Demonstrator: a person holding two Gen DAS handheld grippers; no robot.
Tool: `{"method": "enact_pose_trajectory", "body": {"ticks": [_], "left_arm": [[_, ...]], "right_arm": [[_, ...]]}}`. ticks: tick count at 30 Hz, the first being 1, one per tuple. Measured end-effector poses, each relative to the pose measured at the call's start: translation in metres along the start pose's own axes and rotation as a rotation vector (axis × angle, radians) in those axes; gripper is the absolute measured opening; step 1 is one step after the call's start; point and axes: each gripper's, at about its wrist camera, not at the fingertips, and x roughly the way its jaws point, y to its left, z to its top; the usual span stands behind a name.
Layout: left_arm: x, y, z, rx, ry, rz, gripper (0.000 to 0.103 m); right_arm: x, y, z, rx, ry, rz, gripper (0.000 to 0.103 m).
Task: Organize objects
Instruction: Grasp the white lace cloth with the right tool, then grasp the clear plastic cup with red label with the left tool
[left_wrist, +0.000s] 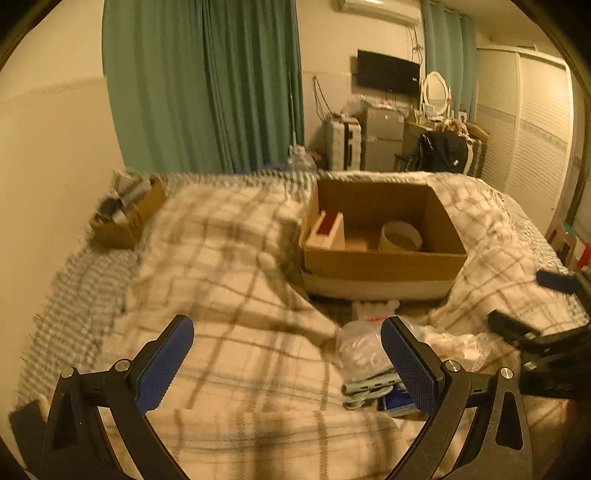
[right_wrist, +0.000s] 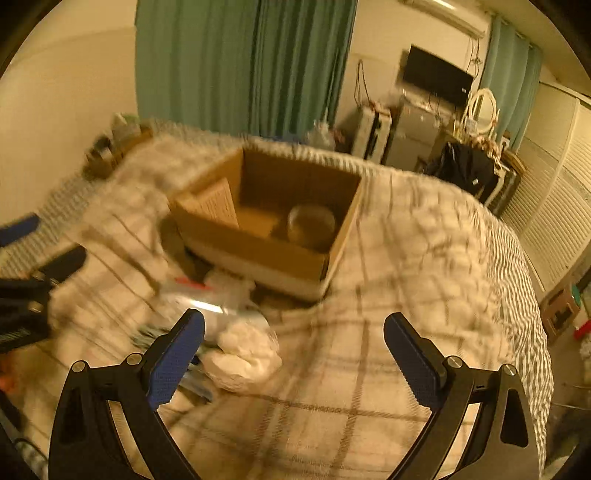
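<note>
On the plaid blanket (left_wrist: 229, 258) stands an open cardboard box (left_wrist: 384, 264). Inside it are a wooden case with a red side (left_wrist: 327, 229) and a round white container (left_wrist: 400, 236). In front of the box lies a loose pile: a clear plastic bag (left_wrist: 358, 347), a pale green cloth (left_wrist: 369, 387), a blue item (left_wrist: 399, 402) and white fabric (left_wrist: 458, 343). My left gripper (left_wrist: 286, 323) is open and empty, just left of the pile. My right gripper (right_wrist: 293, 319) is open and empty, with the white fabric (right_wrist: 243, 354) and the plastic bag (right_wrist: 207, 302) by its left finger. The box (right_wrist: 258, 254) lies ahead of it.
A small cardboard box (left_wrist: 122, 218) full of items sits at the bed's far left corner by the wall. Green curtains (left_wrist: 207, 85) hang behind. A fridge (left_wrist: 382, 140), a dresser and a louvred wardrobe (left_wrist: 524, 122) stand beyond the bed's far right side.
</note>
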Motion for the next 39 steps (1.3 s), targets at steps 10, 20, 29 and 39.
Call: {"method": "enact_pose_trajectory", "body": {"ticks": [10,20,29,39], "left_arm": [[0.030,0.010,-0.017,-0.056,0.084,-0.031,0.103],[0.033,-0.002,-0.019,-0.022,0.105,-0.059,0.103],[0.064,-0.023,-0.003,0.000,0.174,-0.107,0.103],[0.115,-0.067,-0.020,0.101,0.283,-0.200,0.096]], "right_arm": [[0.056,0.029,-0.016,-0.061,0.160,0.109,0.074],[0.042,0.028,-0.019,-0.068,0.136,0.110,0.019],[0.003,-0.017,0.004,-0.008,0.013,0.034,0.019],[0.025,-0.033,0.001,0.041,0.021,0.077,0.019]]}}
